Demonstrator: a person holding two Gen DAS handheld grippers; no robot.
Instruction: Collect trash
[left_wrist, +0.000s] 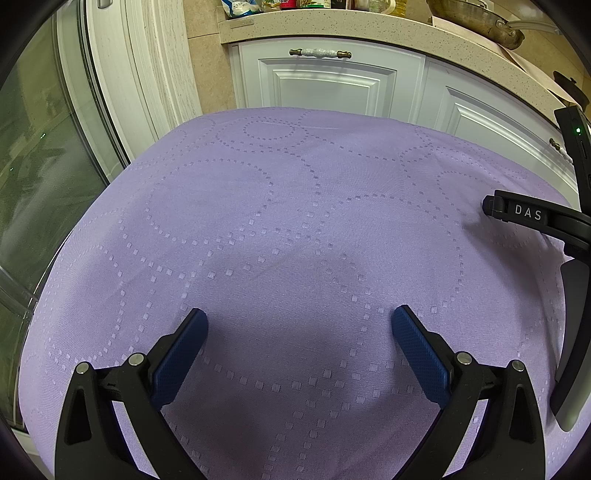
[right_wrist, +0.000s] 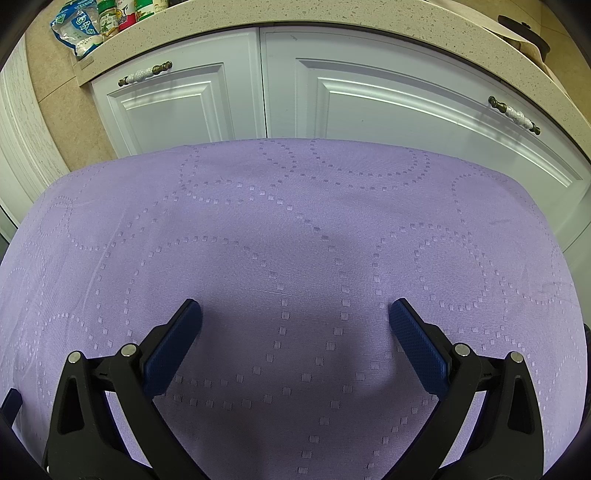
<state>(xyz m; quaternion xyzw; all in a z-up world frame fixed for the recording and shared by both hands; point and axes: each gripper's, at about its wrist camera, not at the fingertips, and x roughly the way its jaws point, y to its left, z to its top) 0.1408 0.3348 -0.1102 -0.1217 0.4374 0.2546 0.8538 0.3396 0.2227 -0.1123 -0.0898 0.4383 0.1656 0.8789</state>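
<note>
A table (left_wrist: 295, 229) draped in a lilac cloth (right_wrist: 295, 236) with a woven pattern of dashed circles fills most of both wrist views. No trash can be seen on the cloth in either view, so where it lies cannot be told. Beyond the far edge of the table stand white panelled cabinet doors (right_wrist: 369, 96) with pale bar handles (right_wrist: 144, 74) on dark metal ends, under a speckled beige worktop (right_wrist: 295, 14). At the far left end of that worktop lie a blue-and-white packet (right_wrist: 75, 31) and several jars (right_wrist: 110, 16); at its far right, in the left wrist view, rests a metal pan (left_wrist: 480, 22). To the far left a glazed door (left_wrist: 44, 147) in a white frame stands beside the cabinets. The left gripper (left_wrist: 299, 325) hovers low over the near part of the cloth, its jaws spread wide with nothing between the blue pads (left_wrist: 177, 358). The right gripper (right_wrist: 295, 317) is posed likewise, jaws released and empty; part of its black body, lettered "DAS", enters the left wrist view at the right edge.
</note>
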